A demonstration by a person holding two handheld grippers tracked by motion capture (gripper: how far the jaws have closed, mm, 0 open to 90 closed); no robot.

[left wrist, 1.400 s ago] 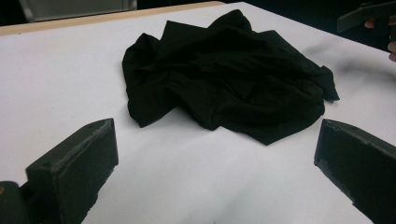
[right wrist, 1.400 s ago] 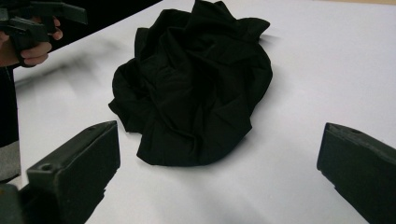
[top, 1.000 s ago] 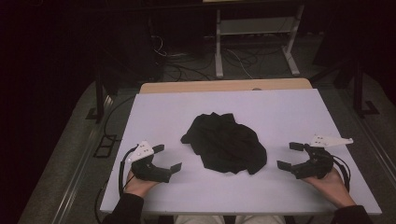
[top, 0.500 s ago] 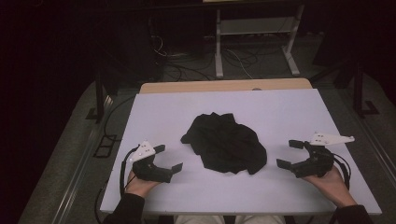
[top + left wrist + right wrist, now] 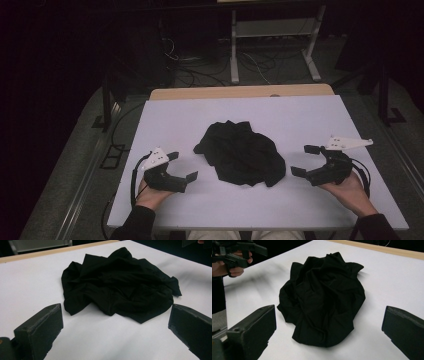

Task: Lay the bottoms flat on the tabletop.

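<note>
a crumpled black garment (image 5: pixel 239 153) lies mid-table (image 5: pixel 300 115) (untouched) between the left gripper (image 5: pixel 181 166) and the right gripper (image 5: pixel 302 160), both spread wide, pointing inward, each stopping short of the cloth.

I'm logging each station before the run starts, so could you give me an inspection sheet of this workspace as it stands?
Surface: white table, bare apart from one garment; a wooden edge shows along its far side.
Job's things: black cloth, crumpled in a heap near the table's middle, touched by nothing.
Clutter: nothing seen on the table.
Grippers: left gripper and right gripper rest low at either side of the cloth, jaws wide apart, both empty and aimed at it.
Cables: a black cable loops from the left gripper; loose cables lie on the floor beyond the table.
Surroundings: dark room; a metal stand behind the table.
</note>
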